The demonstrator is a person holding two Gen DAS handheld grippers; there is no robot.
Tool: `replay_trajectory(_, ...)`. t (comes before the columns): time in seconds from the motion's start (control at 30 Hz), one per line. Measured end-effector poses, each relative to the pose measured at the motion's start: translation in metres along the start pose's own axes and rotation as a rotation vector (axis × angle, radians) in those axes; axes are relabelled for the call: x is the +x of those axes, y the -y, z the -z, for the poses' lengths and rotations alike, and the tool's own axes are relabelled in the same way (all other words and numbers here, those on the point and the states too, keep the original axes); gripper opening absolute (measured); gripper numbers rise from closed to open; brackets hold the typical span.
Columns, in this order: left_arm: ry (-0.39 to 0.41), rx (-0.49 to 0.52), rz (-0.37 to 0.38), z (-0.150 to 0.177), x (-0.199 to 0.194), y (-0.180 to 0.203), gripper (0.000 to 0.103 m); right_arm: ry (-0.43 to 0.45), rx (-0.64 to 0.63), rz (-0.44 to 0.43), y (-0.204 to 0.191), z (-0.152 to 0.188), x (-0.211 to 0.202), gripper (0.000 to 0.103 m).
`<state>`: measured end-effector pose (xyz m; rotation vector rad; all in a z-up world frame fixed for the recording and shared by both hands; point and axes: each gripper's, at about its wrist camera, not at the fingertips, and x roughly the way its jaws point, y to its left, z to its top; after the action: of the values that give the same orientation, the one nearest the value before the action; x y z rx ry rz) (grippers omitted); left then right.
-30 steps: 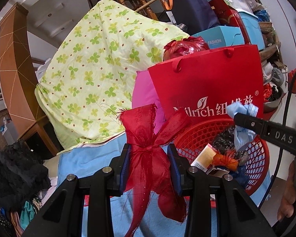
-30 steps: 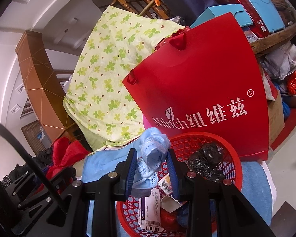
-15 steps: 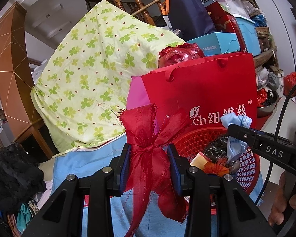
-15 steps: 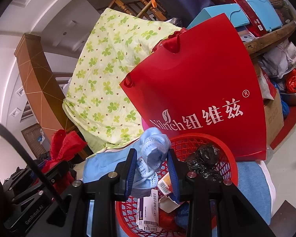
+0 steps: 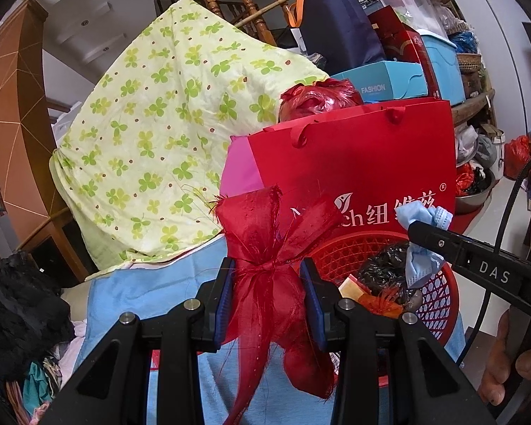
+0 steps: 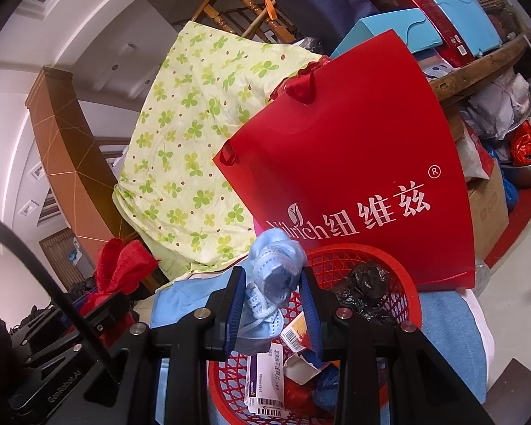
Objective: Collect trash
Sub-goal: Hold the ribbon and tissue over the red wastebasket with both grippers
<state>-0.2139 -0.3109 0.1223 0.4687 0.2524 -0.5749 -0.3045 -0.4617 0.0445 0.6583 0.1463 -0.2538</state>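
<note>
While a red ribbon bow [image 5: 265, 269] is clamped in the left claw [image 5: 268, 301], a crumpled blue face mask [image 6: 276, 272] is pinched by the right claw [image 6: 273, 304] above the red basket [image 6: 403, 283].

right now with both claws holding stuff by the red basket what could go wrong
The red ribbon bow in the left claw sits beside the red basket, not over it; released here, it would likely miss. The crumpled blue mask in the right claw trails loops that might snag on release.

ribbon bow [image 5: 265, 265]: frayed sheer cloth | basket [image 6: 403, 283]: perforated plastic | bag [image 6: 354, 163]: smooth paper
</note>
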Motion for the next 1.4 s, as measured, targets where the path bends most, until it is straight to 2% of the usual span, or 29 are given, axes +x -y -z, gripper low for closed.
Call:
replay_trajectory(0.87, -0.009, -0.025, 0.074, -0.004, 0.016, 0.001, 0.04, 0.014, 0.048, -0.002, 0.003, 0.0, -0.002, 0.035)
replay_trajectory(1.4, -0.016, -0.032, 0.157, 0.001, 0.029, 0.002, 0.04, 0.025, 0.087, 0.013, 0.009, -0.001, -0.004, 0.035)
